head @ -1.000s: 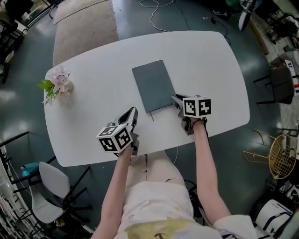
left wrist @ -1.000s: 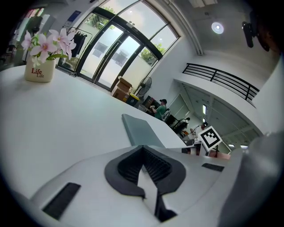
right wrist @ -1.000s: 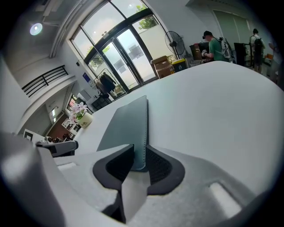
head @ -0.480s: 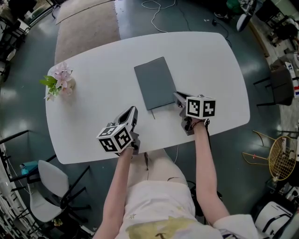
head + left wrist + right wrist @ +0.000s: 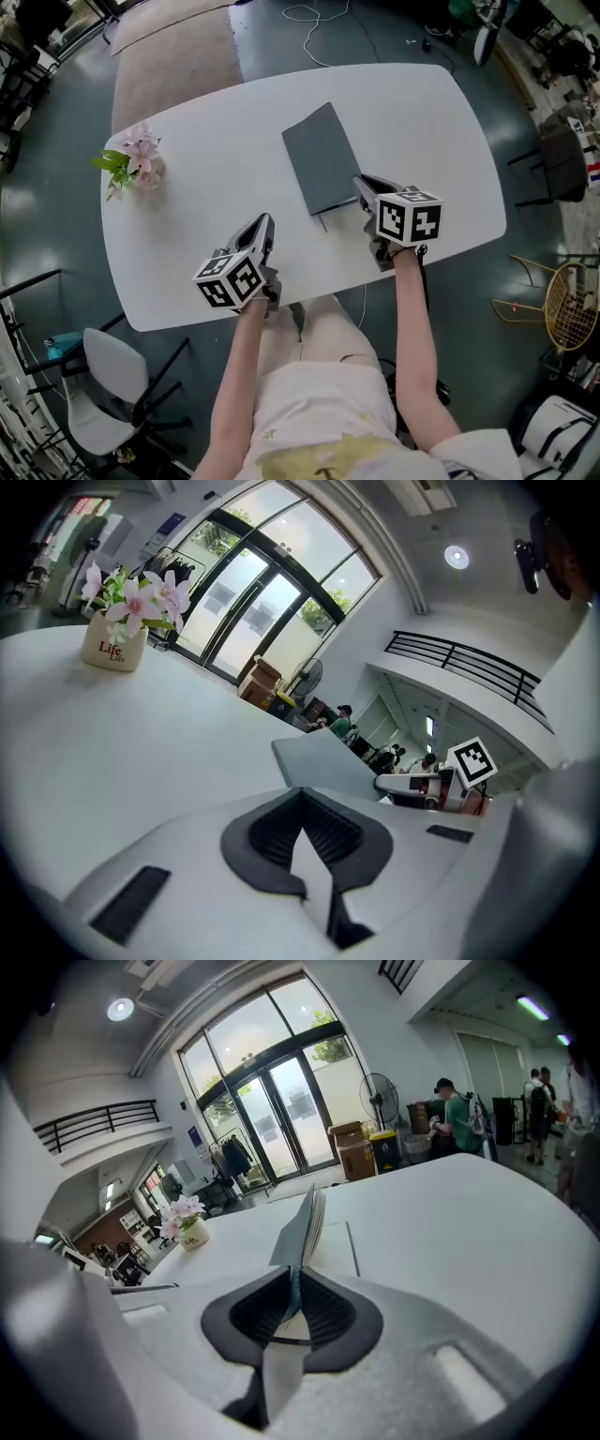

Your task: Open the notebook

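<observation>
The grey notebook (image 5: pixel 322 159) lies on the white table (image 5: pixel 206 159), with a thin ribbon trailing from its near edge. My right gripper (image 5: pixel 362 187) has the near right corner of the cover between its jaws, which are closing, and its pads press on it. In the right gripper view the cover (image 5: pixel 307 1227) stands lifted on edge above the pages, running out of the right gripper (image 5: pixel 292 1281). My left gripper (image 5: pixel 263 229) hovers over bare table to the notebook's near left, shut on nothing. From the left gripper (image 5: pixel 300 797) the notebook (image 5: pixel 323 766) shows ahead.
A small pot of pink flowers (image 5: pixel 139 161) stands at the table's far left. Chairs (image 5: pixel 108 370) stand on the dark floor beside the table. The person's legs are at the table's near edge (image 5: pixel 309 298).
The right gripper's jaws closed on the cover's near corner and rose, tilting the cover up off the pages. The left gripper stays almost where it was.
</observation>
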`<control>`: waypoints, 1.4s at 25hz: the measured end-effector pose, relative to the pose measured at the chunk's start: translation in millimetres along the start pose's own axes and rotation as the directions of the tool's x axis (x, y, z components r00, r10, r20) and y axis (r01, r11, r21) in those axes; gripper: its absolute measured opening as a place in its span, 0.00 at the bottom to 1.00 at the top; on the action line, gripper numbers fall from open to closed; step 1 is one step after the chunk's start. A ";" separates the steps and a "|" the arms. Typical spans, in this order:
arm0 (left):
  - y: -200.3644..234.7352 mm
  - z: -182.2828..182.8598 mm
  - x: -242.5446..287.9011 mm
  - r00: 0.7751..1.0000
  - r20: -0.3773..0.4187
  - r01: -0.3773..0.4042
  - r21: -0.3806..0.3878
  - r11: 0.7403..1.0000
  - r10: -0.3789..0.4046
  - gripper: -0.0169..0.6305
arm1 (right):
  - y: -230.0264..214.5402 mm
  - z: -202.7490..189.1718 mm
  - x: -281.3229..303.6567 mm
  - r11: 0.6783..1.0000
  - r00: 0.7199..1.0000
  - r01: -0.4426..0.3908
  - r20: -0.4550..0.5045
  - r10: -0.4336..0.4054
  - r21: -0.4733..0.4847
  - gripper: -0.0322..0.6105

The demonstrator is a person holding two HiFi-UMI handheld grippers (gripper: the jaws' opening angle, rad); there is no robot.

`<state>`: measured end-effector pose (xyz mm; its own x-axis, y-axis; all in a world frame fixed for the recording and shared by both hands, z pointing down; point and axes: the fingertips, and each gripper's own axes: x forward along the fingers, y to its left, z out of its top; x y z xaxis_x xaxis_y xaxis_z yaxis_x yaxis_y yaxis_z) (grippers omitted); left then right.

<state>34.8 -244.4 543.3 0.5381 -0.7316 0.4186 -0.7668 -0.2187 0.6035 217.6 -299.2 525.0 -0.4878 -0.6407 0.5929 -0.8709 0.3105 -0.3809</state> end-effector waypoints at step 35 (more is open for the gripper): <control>75.0 40.0 -94.9 0.998 0.061 0.035 0.001 0.999 -0.035 0.02 | 146.4 8.8 23.2 0.903 0.972 0.234 0.067 -0.225 -0.361 0.11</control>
<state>-87.8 -217.1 521.7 0.5425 -0.7612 0.3553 -0.7479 -0.2452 0.6168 79.3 -274.8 476.7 -0.2742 -0.7398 0.6144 -0.9219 0.3840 0.0510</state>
